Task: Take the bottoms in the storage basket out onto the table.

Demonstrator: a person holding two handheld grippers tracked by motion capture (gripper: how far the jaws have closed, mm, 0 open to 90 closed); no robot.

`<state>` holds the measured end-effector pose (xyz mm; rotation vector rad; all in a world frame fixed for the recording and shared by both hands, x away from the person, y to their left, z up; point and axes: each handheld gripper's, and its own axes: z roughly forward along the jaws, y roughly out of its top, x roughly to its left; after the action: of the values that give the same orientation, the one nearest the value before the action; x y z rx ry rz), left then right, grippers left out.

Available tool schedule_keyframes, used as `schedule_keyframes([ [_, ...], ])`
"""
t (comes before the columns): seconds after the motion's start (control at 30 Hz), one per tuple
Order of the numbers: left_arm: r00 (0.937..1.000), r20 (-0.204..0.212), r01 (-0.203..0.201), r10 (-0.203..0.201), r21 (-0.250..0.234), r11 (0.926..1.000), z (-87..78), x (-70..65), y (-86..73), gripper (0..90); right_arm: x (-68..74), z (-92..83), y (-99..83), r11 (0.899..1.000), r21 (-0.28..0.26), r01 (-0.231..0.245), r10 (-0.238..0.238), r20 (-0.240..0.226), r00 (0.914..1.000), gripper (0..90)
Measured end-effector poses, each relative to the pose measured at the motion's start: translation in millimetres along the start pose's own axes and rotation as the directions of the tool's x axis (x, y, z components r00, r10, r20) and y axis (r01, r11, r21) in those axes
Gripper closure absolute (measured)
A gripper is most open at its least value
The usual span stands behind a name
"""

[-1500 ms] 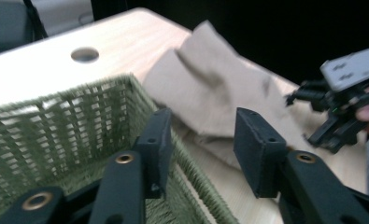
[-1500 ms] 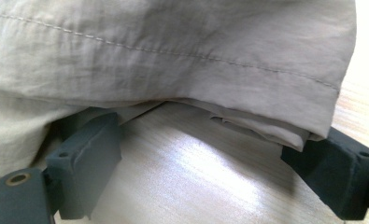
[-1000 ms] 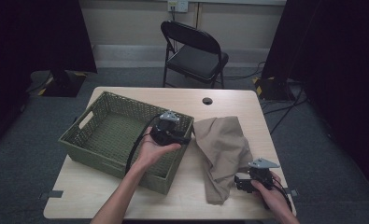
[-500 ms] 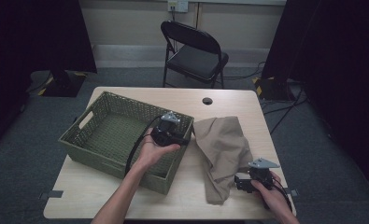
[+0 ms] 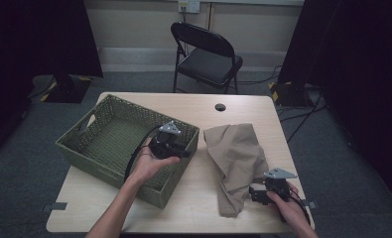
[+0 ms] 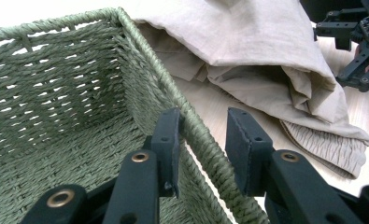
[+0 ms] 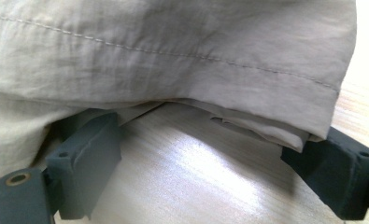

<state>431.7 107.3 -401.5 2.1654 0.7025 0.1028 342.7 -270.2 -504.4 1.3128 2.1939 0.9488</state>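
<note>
On the pale wooden table, the left gripper is closing astride the green basket rim, not yet pinching; the right gripper, spread wide at the beige cloth, could be missing its hem.

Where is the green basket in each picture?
High view: the green basket sits on the table's left half.
Left gripper view: its rim runs up between the jaws, weave at left.
Right gripper view: not in it.
Shared landmark: the beige cloth, beside the basket.

High view dim, dark curtained edges; gripper views brighter, table glare blown out, near jaws soft.
</note>
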Motion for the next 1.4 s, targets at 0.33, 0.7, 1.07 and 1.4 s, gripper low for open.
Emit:
schedule_keyframes([
  [0.33, 0.9955, 0.08, -0.052, 0.051, 0.017, 0.9985, -1.9, -14.7, -4.3, 66.9, -0.3, 0.6, 0.5, 1.0, -0.001, 0.001, -0.001, 0.001, 1.0, 10.7],
  [0.7, 0.9848, 0.164, -0.061, 0.055, 0.031, 0.9977, -8.5, -23.5, -12.3, 67.1, -0.2, 0.6, 0.6, 1.0, -0.001, 0.001, -0.001, 0.001, 1.0, 10.7],
  [1.07, 0.9971, -0.058, 0.042, -0.049, -0.125, 0.9912, -73.5, 2.2, -27.9, 44.7, -0.3, 0.9, 0.8, 1.0, -0.001, 0.001, -0.001, 0.001, 1.0, 10.7],
  [1.4, 0.9534, -0.213, 0.156, -0.214, -0.258, 0.9534, -148.1, 32.1, -73.5, 41.3, -0.5, 1.9, 1.8, 1.0, -0.001, -0.002, 0.002, 0.002, 1.0, 10.7],
])
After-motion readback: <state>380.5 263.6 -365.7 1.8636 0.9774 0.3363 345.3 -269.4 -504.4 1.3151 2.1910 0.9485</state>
